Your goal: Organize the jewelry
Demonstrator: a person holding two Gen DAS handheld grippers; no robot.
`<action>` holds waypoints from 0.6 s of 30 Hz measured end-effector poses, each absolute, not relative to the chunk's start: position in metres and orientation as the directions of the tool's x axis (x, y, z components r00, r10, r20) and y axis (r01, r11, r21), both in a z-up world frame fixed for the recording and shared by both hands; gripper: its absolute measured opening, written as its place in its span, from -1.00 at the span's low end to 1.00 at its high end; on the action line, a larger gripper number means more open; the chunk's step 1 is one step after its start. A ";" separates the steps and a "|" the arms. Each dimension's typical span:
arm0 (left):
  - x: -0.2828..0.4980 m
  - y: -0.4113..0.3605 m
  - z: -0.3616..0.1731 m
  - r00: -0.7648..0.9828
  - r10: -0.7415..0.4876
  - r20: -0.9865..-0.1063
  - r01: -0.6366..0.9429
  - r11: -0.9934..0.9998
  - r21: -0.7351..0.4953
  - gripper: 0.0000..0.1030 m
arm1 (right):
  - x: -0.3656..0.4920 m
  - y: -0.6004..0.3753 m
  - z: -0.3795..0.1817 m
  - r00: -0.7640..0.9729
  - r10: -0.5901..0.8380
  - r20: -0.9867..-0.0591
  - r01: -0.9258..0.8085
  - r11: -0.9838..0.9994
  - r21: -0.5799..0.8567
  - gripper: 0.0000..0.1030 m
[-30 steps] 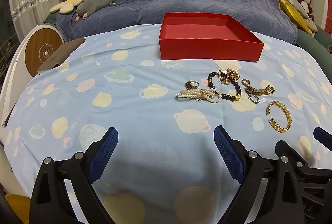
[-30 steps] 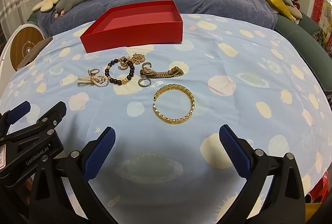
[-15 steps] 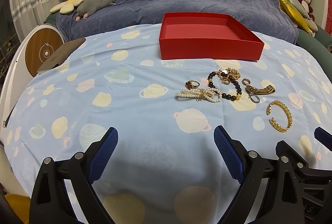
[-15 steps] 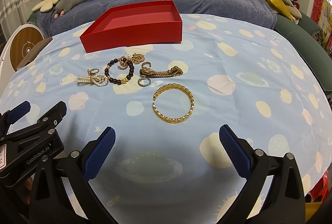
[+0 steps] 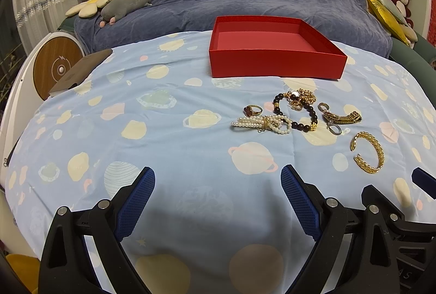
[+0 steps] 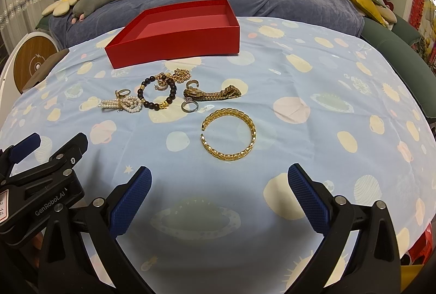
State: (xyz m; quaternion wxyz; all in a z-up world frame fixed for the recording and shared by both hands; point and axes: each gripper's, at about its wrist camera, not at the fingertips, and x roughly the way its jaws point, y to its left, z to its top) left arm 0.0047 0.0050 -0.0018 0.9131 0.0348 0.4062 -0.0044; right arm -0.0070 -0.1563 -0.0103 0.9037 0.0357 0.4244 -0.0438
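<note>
You held both grippers, left (image 5: pixel 218 201) and right (image 6: pixel 219 198), low over the near edge of the table, jaws wide apart and gripping nothing. The open gold cuff bracelet (image 6: pixel 229 134) lay just beyond your right gripper. The pearl bracelet (image 5: pixel 261 123), dark bead bracelet (image 5: pixel 297 114) and rings clustered mid-table, near the empty red cardboard box (image 5: pixel 275 66) toward the far edge.
</note>
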 end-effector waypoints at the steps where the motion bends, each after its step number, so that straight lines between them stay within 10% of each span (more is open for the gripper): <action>1: 0.005 0.006 -0.002 0.670 0.020 -0.742 0.037 0.998 0.060 0.76 | -0.007 -0.156 -0.010 0.636 -0.049 -0.770 0.110 0.994 0.027 0.90; 18: 0.004 -0.004 -0.001 0.670 0.023 -0.742 0.035 0.997 0.063 0.76 | -0.007 -0.157 -0.011 0.635 -0.045 -0.771 0.108 0.994 0.030 0.90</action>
